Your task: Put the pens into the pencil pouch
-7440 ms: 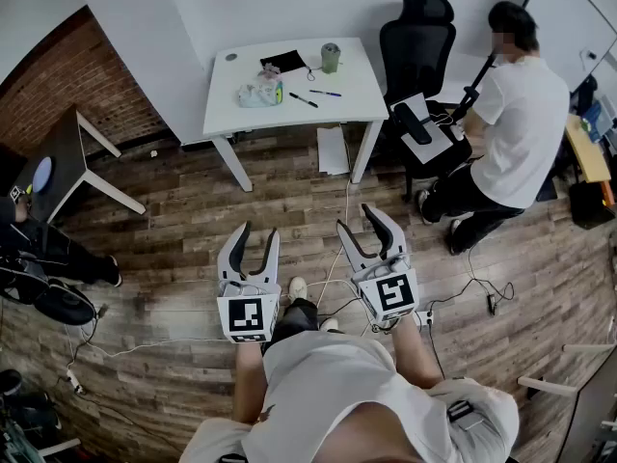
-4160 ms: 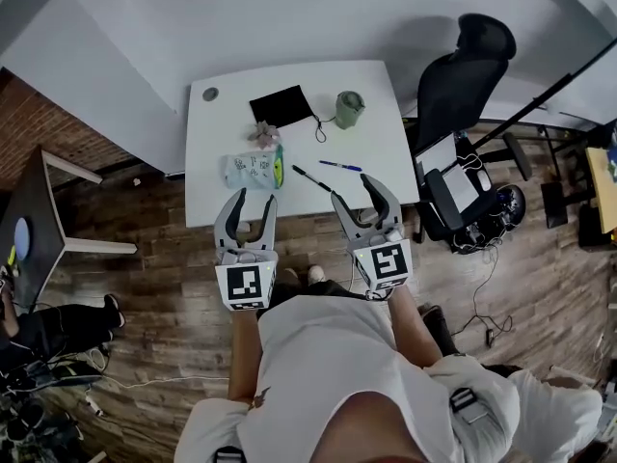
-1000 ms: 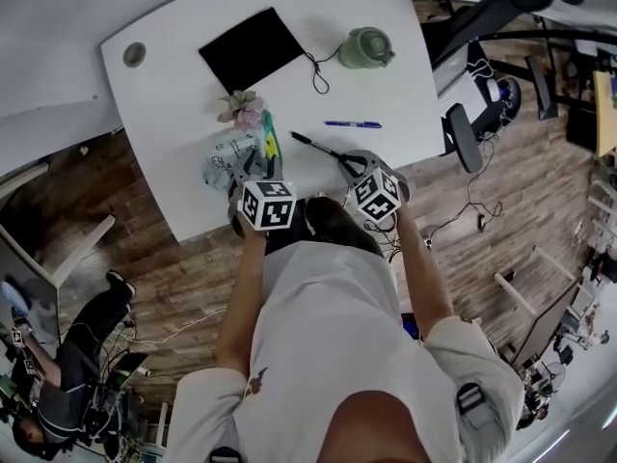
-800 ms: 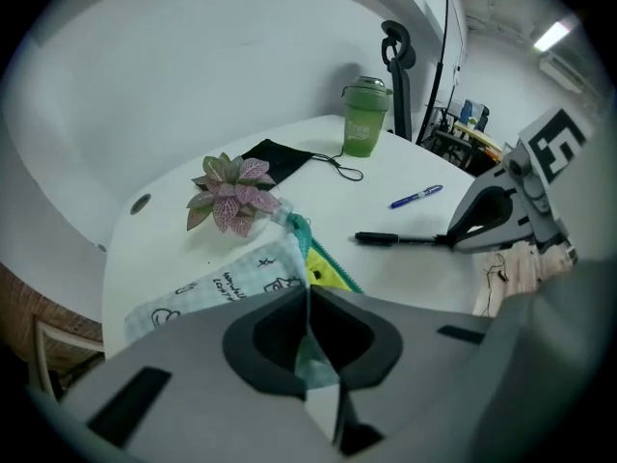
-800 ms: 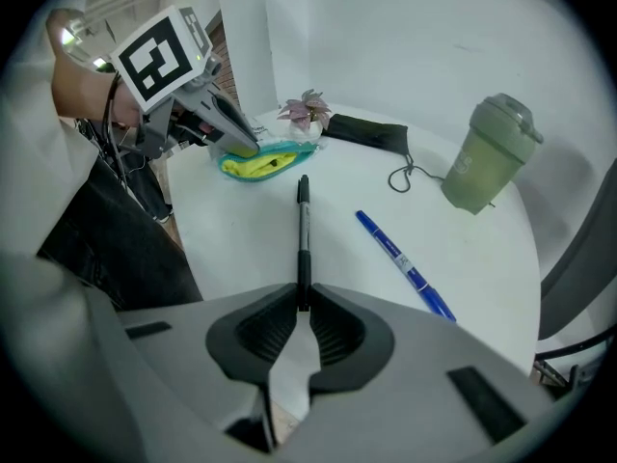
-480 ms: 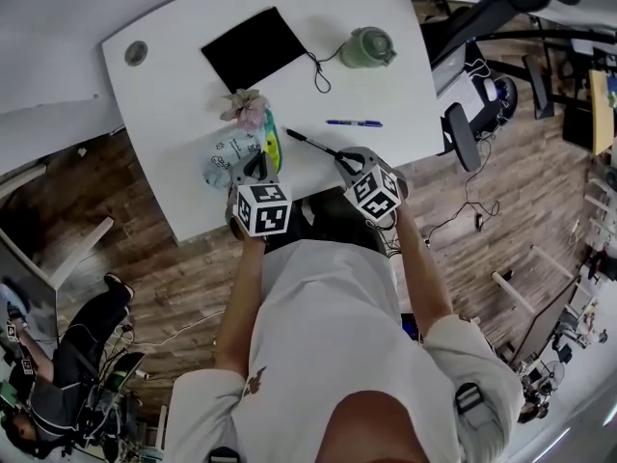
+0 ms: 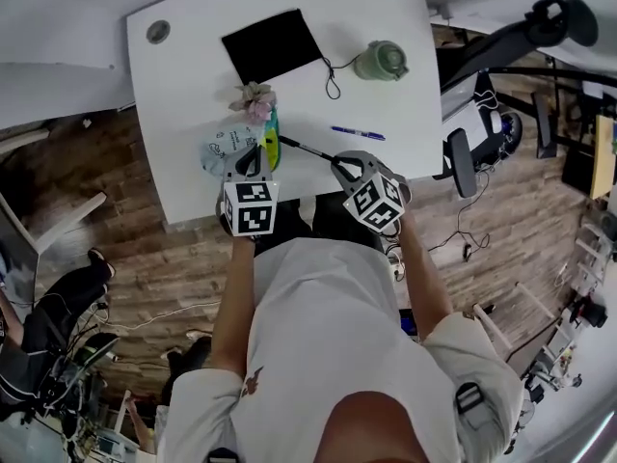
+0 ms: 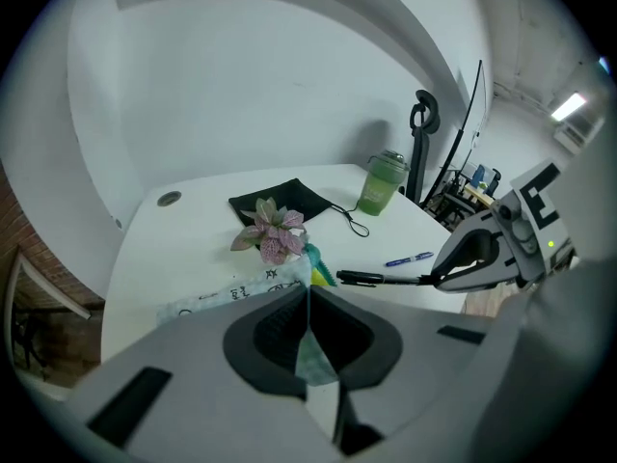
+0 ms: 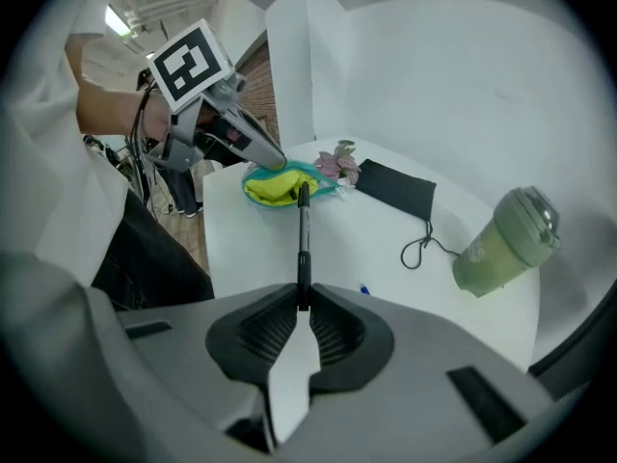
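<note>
A pale pencil pouch [image 7: 229, 149] with a yellow-green lining lies near the white table's front edge. My left gripper [image 7: 254, 156] is shut on the pouch's pale fabric edge [image 8: 310, 302]. My right gripper [image 7: 339, 163] is shut on one end of a black pen [image 7: 305, 149]. The black pen [image 9: 304, 231] points at the pouch's open yellow mouth [image 9: 274, 185], just short of it. From the left gripper view, that pen [image 8: 378, 279] juts left out of the right gripper [image 8: 474, 258]. A blue pen [image 7: 358, 133] lies on the table behind the right gripper.
A black flat pouch [image 7: 271, 44] with a cord and a green lidded cup [image 7: 382, 61] stand at the table's [image 7: 183, 85] back. A small pink plant [image 7: 254, 98] sits just behind the pencil pouch. An office chair [image 7: 463, 152] is to the right of the table.
The left gripper has closed on the pouch's edge and risen a little. The right gripper has lifted the black pen and brought its tip nearer the pouch's mouth.
</note>
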